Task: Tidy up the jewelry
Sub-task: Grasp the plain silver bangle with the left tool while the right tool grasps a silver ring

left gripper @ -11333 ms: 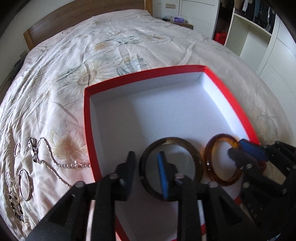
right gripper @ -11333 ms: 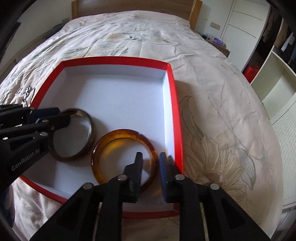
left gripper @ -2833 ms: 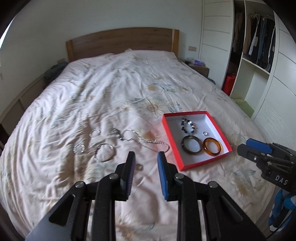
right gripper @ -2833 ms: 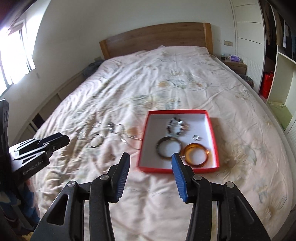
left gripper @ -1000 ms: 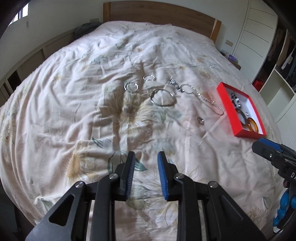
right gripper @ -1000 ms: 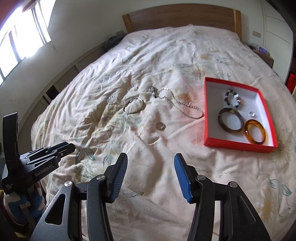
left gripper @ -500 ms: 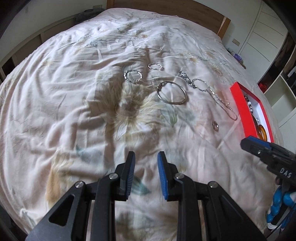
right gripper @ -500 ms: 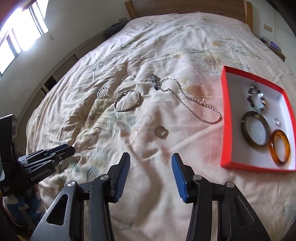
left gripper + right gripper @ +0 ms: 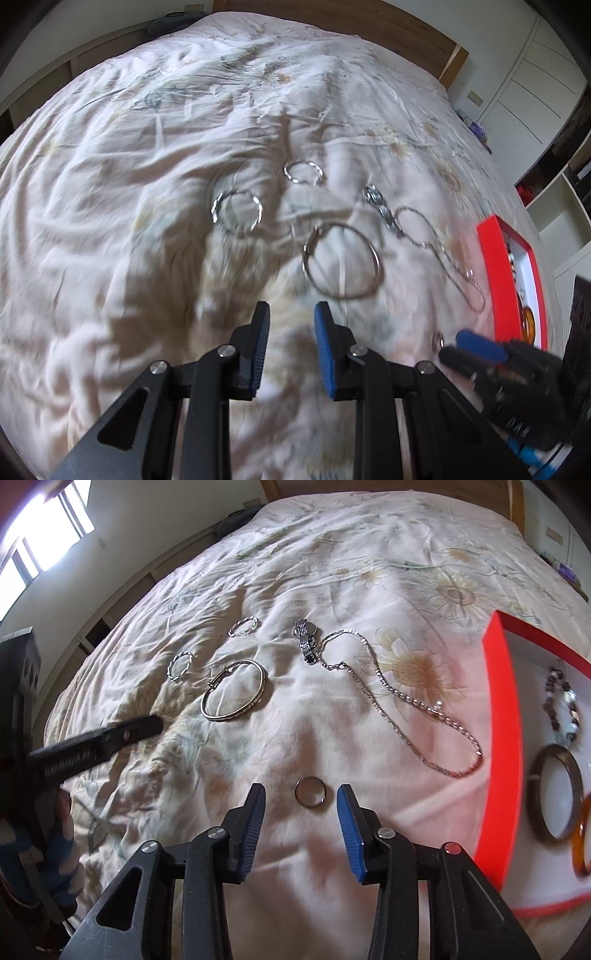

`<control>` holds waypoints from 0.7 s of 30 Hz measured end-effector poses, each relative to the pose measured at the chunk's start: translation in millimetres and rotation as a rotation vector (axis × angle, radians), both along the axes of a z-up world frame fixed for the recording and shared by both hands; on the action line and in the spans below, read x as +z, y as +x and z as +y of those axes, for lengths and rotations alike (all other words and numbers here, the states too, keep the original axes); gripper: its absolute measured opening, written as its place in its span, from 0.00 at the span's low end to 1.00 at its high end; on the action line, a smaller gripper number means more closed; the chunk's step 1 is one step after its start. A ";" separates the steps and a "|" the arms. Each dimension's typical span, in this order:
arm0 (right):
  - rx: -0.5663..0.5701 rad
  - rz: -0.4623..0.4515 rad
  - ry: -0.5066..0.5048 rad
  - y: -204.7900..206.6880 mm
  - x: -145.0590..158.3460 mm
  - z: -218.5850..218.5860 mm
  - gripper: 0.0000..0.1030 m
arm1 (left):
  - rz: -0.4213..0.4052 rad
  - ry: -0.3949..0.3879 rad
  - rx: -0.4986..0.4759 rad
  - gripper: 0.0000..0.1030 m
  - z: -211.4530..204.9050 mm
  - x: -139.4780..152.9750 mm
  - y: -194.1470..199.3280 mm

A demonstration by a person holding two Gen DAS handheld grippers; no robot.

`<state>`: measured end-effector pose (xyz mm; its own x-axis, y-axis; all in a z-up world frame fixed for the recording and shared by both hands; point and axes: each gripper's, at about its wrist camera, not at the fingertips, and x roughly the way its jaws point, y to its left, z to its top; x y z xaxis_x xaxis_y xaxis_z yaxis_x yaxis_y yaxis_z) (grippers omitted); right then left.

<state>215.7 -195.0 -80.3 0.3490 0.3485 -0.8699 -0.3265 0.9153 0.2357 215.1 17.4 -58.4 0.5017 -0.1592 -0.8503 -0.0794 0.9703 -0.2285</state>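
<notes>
Organizing jewelry on a bed, with the red box (image 9: 504, 738) as landmark. The right tongs (image 9: 301, 805) are spread wide and empty, their tips straddling a small dark ring (image 9: 311, 792) that lies flat on the quilt (image 9: 332, 572) a little left of the box; neither pad appears to touch it. Judged step: pick up this ring for transfer to the box. To do it well, lower until the pads bracket the band at its rim, close gently so the soft quilt does not let the ring tip or slide away, then lift clear of the box wall before release. The left tongs (image 9: 291, 325) are moderately open and hold nothing, hovering further left of the box, just short of the large silver bangle (image 9: 340, 260). Further from the box lie two small twisted rings (image 9: 238, 212) and a chain necklace (image 9: 399, 698). Inside the box: a beaded bracelet (image 9: 561, 709), a dark bangle (image 9: 554, 794) and an amber bangle (image 9: 581, 843).
</notes>
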 end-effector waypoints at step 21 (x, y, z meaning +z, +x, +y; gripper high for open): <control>0.035 0.033 0.008 5.1 -26.8 7.7 0.21 | 0.096 -0.102 0.018 0.22 -8.1 -46.0 73.4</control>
<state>220.7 -187.3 -107.1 0.3080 0.3669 -0.8778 -0.3504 0.9016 0.2538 288.5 9.4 -104.3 0.4219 -0.2391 -0.8746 -0.1226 0.9407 -0.3163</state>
